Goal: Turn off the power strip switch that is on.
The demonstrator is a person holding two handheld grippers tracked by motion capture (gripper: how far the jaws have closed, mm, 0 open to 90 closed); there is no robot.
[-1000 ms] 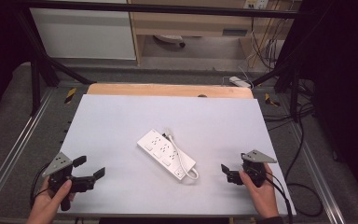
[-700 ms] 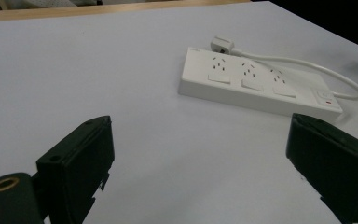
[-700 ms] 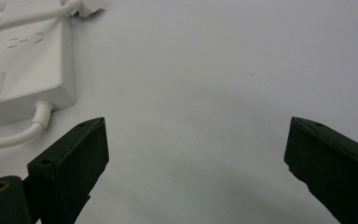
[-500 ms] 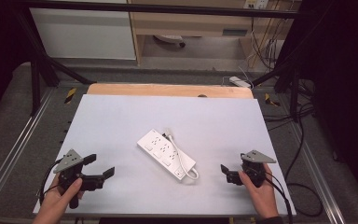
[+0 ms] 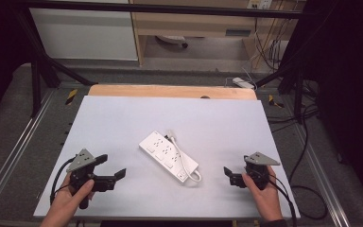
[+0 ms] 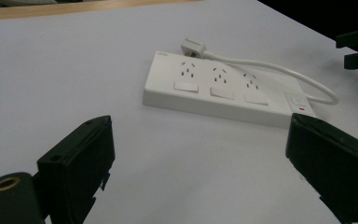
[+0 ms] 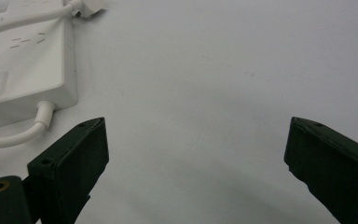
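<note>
Power strip [image 5: 168,156] lies mid-table, untouched, cord looped beside it. Since a second ago the left gripper [image 5: 111,168] has slid inward toward it, jaws wide; the right gripper [image 5: 228,173] waits, also wide, so an approach looks underway

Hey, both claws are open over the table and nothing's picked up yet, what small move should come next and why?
Probably ease the left claw forward toward the white power strip. Its jaws stand wide open and empty, and in the left gripper view the strip lies flat just ahead of them, untouched, with its cord looped behind.
</note>
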